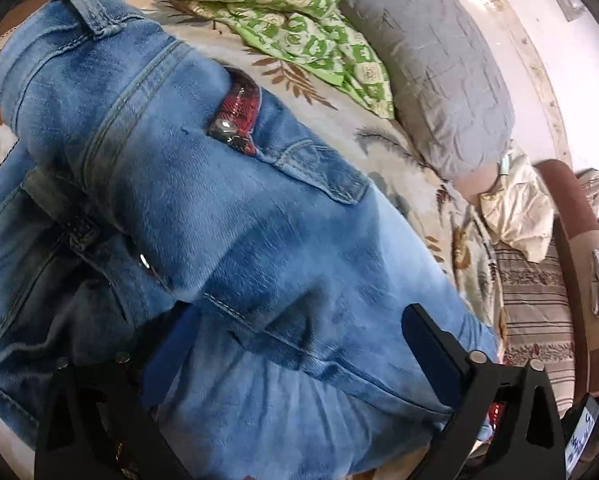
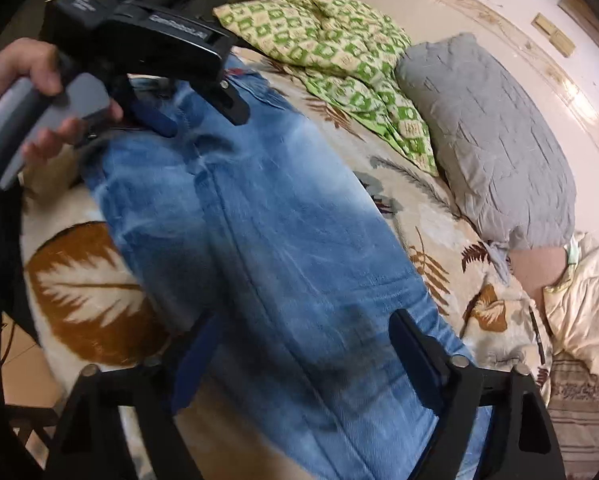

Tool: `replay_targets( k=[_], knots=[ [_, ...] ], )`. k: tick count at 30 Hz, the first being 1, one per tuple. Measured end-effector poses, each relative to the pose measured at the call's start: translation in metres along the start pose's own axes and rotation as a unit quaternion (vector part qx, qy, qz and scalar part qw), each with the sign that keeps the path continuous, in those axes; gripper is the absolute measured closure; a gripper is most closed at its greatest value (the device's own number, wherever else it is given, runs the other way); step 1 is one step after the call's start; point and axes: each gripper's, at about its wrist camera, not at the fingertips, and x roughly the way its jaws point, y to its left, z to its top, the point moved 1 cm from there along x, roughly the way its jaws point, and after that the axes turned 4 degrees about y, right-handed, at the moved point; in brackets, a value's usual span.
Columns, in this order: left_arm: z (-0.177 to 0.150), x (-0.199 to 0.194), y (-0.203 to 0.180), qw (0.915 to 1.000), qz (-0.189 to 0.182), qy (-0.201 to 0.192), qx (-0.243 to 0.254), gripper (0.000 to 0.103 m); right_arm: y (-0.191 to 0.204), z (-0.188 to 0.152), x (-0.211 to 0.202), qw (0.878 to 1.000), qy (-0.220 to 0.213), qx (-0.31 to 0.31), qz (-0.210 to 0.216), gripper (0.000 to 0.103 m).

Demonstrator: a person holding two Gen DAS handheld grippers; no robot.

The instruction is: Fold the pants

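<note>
Blue jeans point(image 1: 227, 216) lie on a leaf-print bedspread point(image 2: 87, 276), both grippers above them.
Left gripper point(image 1: 291, 344) hangs over the seat with its jaws spread, nothing pinched; a red plaid lining point(image 1: 235, 120) shows at the back pocket; right gripper point(image 2: 299, 344) straddles the leg, pads not visibly pressing the denim; further right lie a green patterned blanket point(image 2: 339, 40) and a grey pillow point(image 2: 487, 132).

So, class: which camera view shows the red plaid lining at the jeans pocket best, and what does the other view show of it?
The left wrist view. There the red plaid lining shows large and clear at the pocket opening of the jeans. In the right wrist view only a tiny red speck shows near the far end of the jeans, beside the other claw.
</note>
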Motion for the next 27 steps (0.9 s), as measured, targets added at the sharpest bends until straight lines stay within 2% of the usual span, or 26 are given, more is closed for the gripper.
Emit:
replay_targets(
  k=[1,2,3,4,8,12,15,19,22,27],
  knots=[
    [0.002,0.001,0.000,0.9999,0.015,-0.002,0.001,0.028,-0.004,0.000,0.004,1.000,0.007,0.010,0.005,0.055],
    [0.003,0.002,0.000,0.9996,0.028,-0.002,0.003,0.040,-0.010,0.000,0.009,1.000,0.013,0.023,0.016,0.062],
    [0.004,0.005,0.002,0.9986,0.052,0.001,0.006,0.075,-0.015,-0.001,0.013,0.999,0.020,0.033,0.020,0.077],
    [0.006,0.007,0.004,0.9982,0.059,0.004,0.007,0.087,-0.017,-0.002,0.016,0.999,0.023,0.040,0.019,0.091],
    [0.005,0.000,0.010,0.9995,0.029,0.007,0.005,0.091,-0.024,-0.007,0.014,0.998,0.006,0.059,0.033,0.097],
    [-0.003,-0.022,-0.001,0.9993,0.019,-0.019,0.025,0.091,-0.025,-0.008,0.001,0.999,-0.011,0.038,0.029,0.099],
    [-0.013,-0.049,-0.007,0.9987,-0.005,-0.040,0.032,0.091,-0.025,-0.010,-0.020,0.999,-0.025,0.024,0.035,0.100],
    [-0.031,-0.076,-0.007,0.9976,-0.015,-0.050,0.045,0.091,-0.029,-0.021,-0.044,0.996,-0.037,0.016,0.074,0.100],
    [-0.046,-0.072,0.003,0.9982,0.003,-0.041,0.044,0.091,-0.023,-0.031,-0.045,0.994,-0.029,0.007,0.103,0.100],
    [-0.060,-0.027,0.028,0.9977,0.056,0.000,0.039,0.087,-0.008,-0.044,-0.017,0.994,0.003,0.008,0.107,0.100]
  ],
)
